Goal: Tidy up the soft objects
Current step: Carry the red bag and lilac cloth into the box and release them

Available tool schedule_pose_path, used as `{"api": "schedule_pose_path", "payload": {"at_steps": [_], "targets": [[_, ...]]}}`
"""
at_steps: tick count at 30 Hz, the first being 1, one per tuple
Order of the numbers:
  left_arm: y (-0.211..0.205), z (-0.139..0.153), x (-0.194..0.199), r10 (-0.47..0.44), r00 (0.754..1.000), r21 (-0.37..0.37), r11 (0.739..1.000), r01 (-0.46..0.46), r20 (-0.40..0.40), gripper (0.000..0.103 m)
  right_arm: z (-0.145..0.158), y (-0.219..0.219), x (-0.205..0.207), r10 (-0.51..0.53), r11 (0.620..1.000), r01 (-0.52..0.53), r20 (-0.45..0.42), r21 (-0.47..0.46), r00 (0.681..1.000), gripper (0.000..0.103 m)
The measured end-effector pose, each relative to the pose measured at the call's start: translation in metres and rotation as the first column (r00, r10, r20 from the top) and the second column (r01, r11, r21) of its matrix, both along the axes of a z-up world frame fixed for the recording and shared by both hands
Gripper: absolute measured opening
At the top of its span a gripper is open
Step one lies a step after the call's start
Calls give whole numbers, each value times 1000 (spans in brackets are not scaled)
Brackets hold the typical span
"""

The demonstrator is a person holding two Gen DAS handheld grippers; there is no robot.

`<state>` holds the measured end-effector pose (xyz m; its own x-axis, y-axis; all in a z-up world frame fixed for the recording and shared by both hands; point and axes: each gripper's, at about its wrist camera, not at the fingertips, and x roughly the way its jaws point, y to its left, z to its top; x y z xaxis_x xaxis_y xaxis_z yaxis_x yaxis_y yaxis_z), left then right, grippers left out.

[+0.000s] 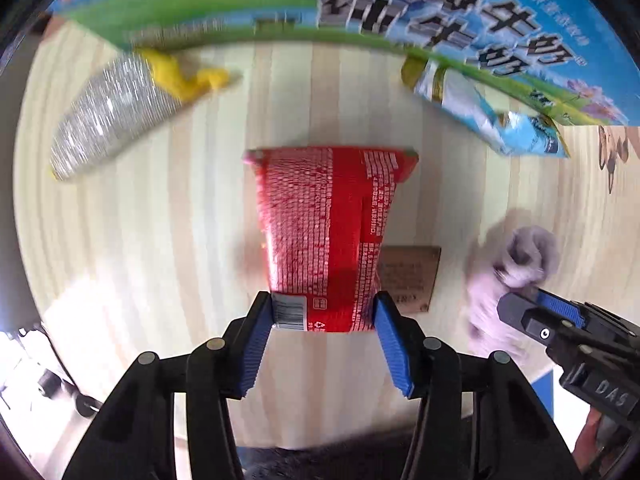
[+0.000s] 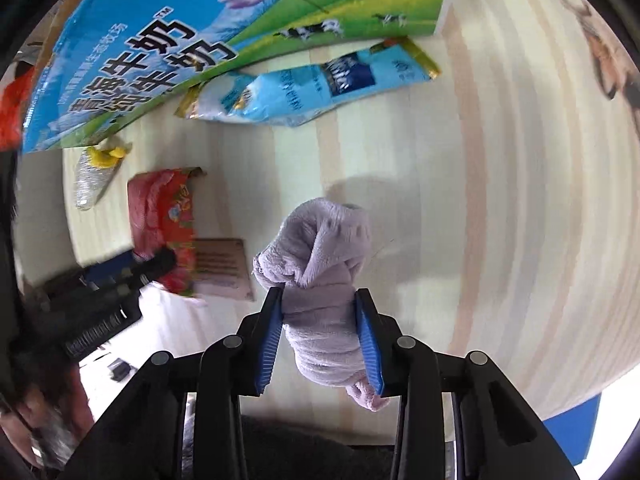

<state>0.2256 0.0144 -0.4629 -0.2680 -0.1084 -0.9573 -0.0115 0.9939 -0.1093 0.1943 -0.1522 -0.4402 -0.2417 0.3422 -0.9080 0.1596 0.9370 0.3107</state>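
Note:
My left gripper [image 1: 323, 312] is shut on the near end of a red snack packet [image 1: 328, 224] held above the pale wooden table [image 1: 160, 240]. The packet also shows in the right wrist view [image 2: 164, 224]. My right gripper [image 2: 320, 312] is shut on a rolled lilac fleece cloth [image 2: 324, 272], lifted over the table; the cloth and that gripper show at the right of the left wrist view [image 1: 508, 272]. A silver and yellow packet [image 1: 112, 116] lies at the far left. A light blue pouch [image 2: 304, 88] lies at the back.
A large blue and green milk carton box [image 1: 440, 12] stands along the table's far side, also in the right wrist view [image 2: 160, 48]. A brown card [image 1: 408, 276] lies flat under the red packet. The table's near edge runs just below both grippers.

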Motion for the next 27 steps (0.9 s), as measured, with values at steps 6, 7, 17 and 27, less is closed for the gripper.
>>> {"api": "schedule_pose_path", "payload": {"at_steps": [6,7,17,27], "targets": [[1,-16,6,3,999,19,1000,-4,35,54,1,0,4,-8,1000,8,1,-26,1000,59],[4,-13,19,1,999,25,1000,-2,42,54,-1,3,6,-8,1000,8,-5,-30,1000,59],[-15,63,-2,15,986,-58,998,-6,165,42,25,17,13,61,993,-53,73,-104,995,38],[1,211,79,111,894,-251,968,2,434,42,183,7,60,1,999,-18,357,45,934,37]]}}
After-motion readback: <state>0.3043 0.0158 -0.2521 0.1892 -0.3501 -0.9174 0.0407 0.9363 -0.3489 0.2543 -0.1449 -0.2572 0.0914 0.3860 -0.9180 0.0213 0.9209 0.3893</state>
